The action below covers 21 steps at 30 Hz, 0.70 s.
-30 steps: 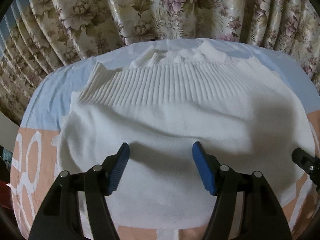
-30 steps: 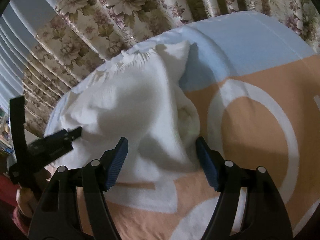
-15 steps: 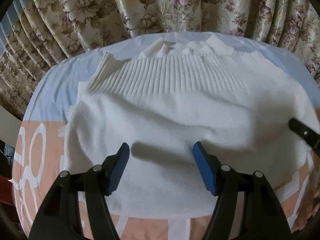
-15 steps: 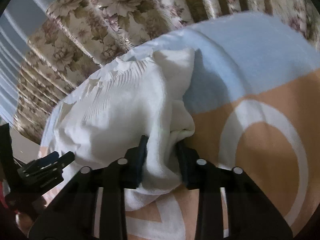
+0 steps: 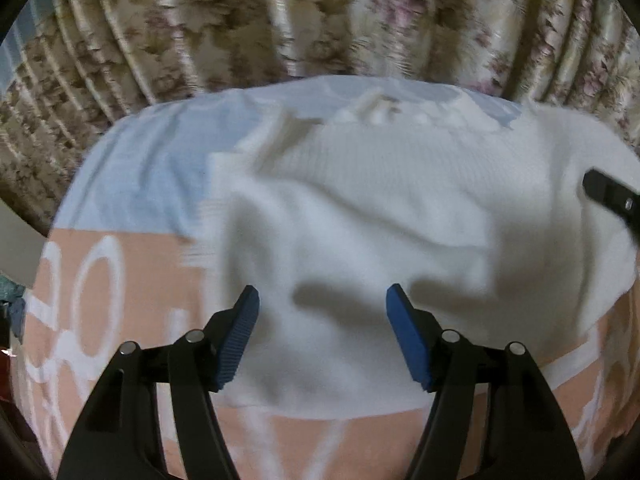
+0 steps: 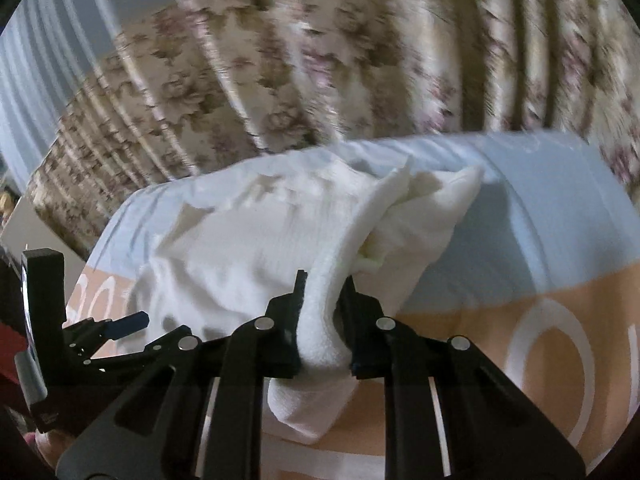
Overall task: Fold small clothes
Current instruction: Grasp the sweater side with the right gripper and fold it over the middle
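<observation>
Right wrist: rumpled white sweater (image 6: 224, 264) pinched in right gripper (image 6: 324, 320).

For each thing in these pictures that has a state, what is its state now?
White knitted sweater: spread on bed, right edge lifted.
Left gripper: open, above the sweater, holding nothing.
Right gripper: shut on the sweater edge.
Floral curtain: drawn closed.
</observation>
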### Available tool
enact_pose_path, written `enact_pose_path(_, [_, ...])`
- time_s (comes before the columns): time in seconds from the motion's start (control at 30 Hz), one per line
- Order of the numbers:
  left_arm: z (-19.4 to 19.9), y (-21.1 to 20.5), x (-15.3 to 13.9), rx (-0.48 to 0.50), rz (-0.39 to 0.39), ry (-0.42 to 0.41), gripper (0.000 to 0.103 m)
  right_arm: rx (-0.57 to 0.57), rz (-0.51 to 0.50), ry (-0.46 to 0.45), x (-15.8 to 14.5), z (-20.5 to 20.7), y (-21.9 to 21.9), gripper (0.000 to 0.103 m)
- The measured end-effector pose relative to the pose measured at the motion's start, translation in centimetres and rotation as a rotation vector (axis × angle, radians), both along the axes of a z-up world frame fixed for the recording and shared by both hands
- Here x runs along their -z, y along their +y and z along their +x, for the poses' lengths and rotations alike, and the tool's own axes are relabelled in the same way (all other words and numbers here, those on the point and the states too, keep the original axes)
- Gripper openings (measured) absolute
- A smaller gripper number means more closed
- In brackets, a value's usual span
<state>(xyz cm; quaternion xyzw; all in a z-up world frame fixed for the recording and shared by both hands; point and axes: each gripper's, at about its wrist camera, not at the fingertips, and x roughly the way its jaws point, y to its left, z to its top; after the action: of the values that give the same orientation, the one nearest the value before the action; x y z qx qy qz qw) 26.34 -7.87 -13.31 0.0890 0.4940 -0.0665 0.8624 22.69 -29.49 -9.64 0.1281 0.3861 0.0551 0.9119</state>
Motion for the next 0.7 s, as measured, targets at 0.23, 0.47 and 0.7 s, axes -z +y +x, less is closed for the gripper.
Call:
enact_pose_path(0.23, [-0.5,7.6,-1.0,-0.101,0.035,-0.016,0.067,-0.236,-0.003,-0.020,-2.0,2.8,11.1,0.016])
enact_pose_path(0.47, [-1.7,13.2,-1.0,-0.214,0.041,0.004,0.067,-0.385,0.027,0.157,4.2,4.1,18.4,0.017])
enact_pose_path(0.7, [-1.4,11.8,-2.5,-0.185,-0.015,-0.028,0.067,-0.387,0.091,0.102,1.3,0.6,13.7,0.059])
